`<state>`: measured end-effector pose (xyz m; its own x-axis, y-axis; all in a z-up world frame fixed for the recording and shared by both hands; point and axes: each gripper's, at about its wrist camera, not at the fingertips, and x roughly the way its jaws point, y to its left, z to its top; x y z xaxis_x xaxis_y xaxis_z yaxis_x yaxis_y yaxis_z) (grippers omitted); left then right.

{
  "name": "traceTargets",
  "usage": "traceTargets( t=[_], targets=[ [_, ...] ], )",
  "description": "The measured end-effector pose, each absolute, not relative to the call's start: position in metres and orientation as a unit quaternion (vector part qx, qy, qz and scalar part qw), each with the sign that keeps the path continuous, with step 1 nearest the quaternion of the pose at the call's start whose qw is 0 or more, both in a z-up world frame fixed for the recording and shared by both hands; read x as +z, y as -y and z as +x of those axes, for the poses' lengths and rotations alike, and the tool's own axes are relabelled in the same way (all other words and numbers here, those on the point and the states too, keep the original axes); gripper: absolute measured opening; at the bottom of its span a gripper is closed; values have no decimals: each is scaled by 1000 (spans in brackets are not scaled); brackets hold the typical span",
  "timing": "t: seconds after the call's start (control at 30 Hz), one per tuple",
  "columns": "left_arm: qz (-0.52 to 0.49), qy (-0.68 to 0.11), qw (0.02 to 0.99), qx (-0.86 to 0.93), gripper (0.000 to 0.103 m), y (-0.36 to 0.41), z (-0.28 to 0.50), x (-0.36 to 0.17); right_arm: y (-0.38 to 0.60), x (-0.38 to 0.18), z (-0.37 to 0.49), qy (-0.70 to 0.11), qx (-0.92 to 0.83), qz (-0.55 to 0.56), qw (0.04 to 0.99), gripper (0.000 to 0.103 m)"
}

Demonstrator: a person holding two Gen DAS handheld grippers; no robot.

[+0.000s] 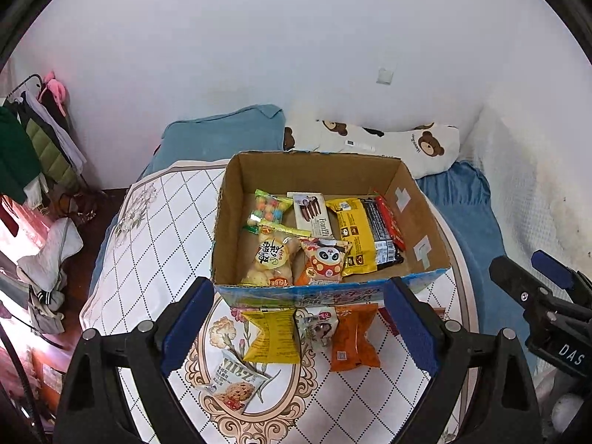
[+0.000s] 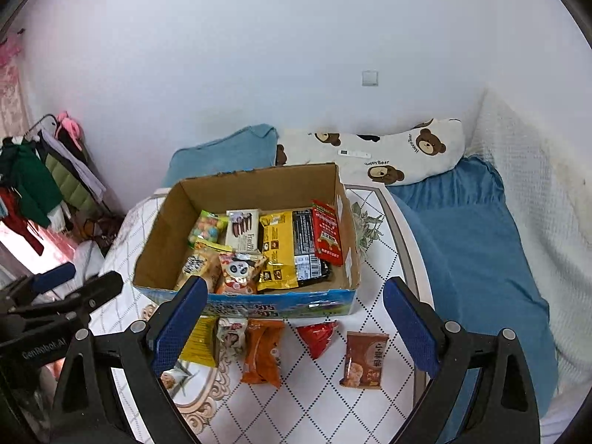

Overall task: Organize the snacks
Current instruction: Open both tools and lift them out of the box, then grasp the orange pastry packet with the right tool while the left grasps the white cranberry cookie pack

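Note:
An open cardboard box (image 1: 229, 229) (image 2: 162, 236) stands on the patterned table and holds several snack packs. In front of it lie a yellow pack (image 1: 272, 336) (image 2: 201, 342), a white pack (image 1: 318, 327) (image 2: 231, 336), an orange pack (image 1: 353, 338) (image 2: 262, 349), a cookie pack (image 1: 235, 386), a red pack (image 2: 318, 336) and a brown pack (image 2: 364, 360). My left gripper (image 1: 299, 327) is open and empty above the loose packs. My right gripper (image 2: 296, 327) is open and empty near the box front.
The table (image 1: 148, 229) (image 2: 373, 288) stands on a bed with a blue sheet (image 2: 462, 244), a blue pillow (image 1: 222, 137) and a bear pillow (image 2: 388, 151). A clothes rack (image 1: 33, 148) stands at the left. The right gripper shows in the left wrist view (image 1: 544, 296).

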<state>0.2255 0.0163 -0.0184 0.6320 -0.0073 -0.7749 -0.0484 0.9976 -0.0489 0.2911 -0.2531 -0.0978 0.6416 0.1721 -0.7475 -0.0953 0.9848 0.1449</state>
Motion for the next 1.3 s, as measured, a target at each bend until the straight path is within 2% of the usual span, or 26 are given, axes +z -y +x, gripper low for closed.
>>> traceTargets(
  t=[0.17, 0.3, 0.33, 0.37, 0.7, 0.73, 0.77, 0.8, 0.97, 1.0, 1.03, 1.2, 1.3],
  targets=[
    [-32, -425, 904, 19, 94, -19, 222, -23, 254, -93, 286, -416, 76, 60, 904, 98],
    [-35, -441, 896, 29, 94, -29, 223, -40, 252, -111, 287, -439, 80, 76, 892, 98],
    [-39, -450, 892, 34, 98, -35, 223, -48, 249, -119, 288, -448, 83, 77, 887, 98],
    [-41, -457, 888, 38, 102, -40, 224, -55, 247, -128, 290, -458, 84, 79, 881, 98],
    [-12, -555, 823, 119, 102, -97, 218, -158, 206, -275, 312, -576, 105, 100, 805, 97],
    [-12, -567, 815, 120, 102, -101, 218, -168, 201, -284, 313, -580, 106, 99, 801, 90],
    [-10, -575, 810, 119, 102, -103, 218, -176, 196, -293, 315, -586, 109, 96, 797, 75],
    [-6, -585, 803, 114, 102, -103, 218, -184, 190, -303, 317, -594, 114, 93, 791, 69],
    [46, -627, 774, 72, 102, -89, 214, -218, 159, -344, 324, -628, 114, 48, 768, 64],
    [63, -634, 768, 62, 102, -84, 213, -225, 156, -349, 324, -630, 115, 38, 767, 60],
    [79, -643, 760, 46, 102, -78, 211, -232, 154, -352, 324, -630, 116, 31, 767, 48],
    [110, -684, 721, -6, 102, -61, 214, -267, 174, -356, 303, -641, 137, 36, 755, 45],
    [84, -672, 735, -9, 87, -61, 220, -270, 186, -361, 283, -657, 146, 39, 739, 44]
  ],
)
